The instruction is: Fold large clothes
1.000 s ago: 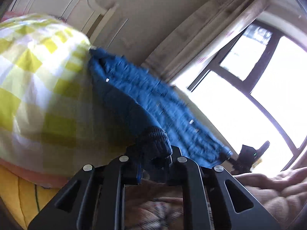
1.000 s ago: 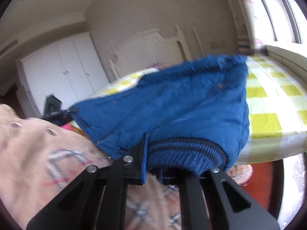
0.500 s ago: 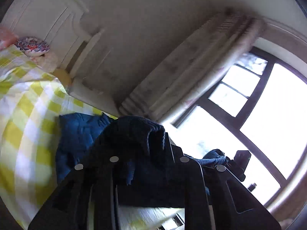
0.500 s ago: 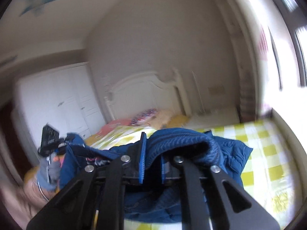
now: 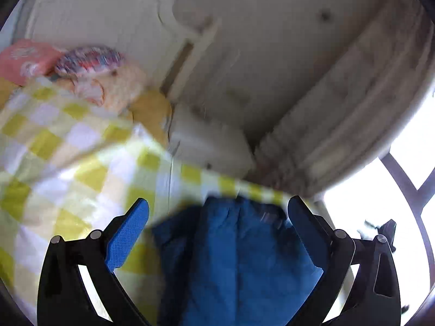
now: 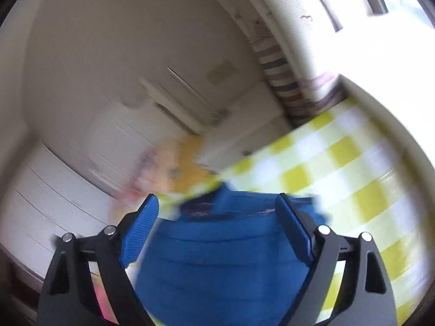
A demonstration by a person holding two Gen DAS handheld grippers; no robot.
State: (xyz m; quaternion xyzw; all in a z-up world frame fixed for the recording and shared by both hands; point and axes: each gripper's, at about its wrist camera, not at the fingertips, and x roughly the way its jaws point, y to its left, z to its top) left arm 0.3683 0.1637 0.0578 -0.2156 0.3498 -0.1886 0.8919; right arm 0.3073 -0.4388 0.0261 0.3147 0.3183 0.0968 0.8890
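A blue quilted jacket (image 5: 239,260) lies on the yellow-and-white checked bed (image 5: 62,168). In the left wrist view my left gripper (image 5: 217,214) is open, its blue-padded fingers (image 5: 127,236) spread wide either side of the jacket with nothing between the pads. In the right wrist view the jacket (image 6: 217,260) fills the lower middle, lying on the checked bed (image 6: 350,179). My right gripper (image 6: 217,209) is open too, its fingers (image 6: 141,231) apart over the jacket. Both views are blurred by motion.
Pillows (image 5: 89,62) and a white headboard (image 5: 103,19) stand at the bed's head. A white bedside cabinet (image 5: 212,146) and a curtain (image 5: 348,103) are beyond the bed. A bright window (image 5: 407,190) is on the right. White wardrobe doors (image 6: 54,206) stand left.
Both grippers were shut on the jacket's knit cuffs and carried it up over the bed. Now both have opened and let go, and the jacket lies on the bed.
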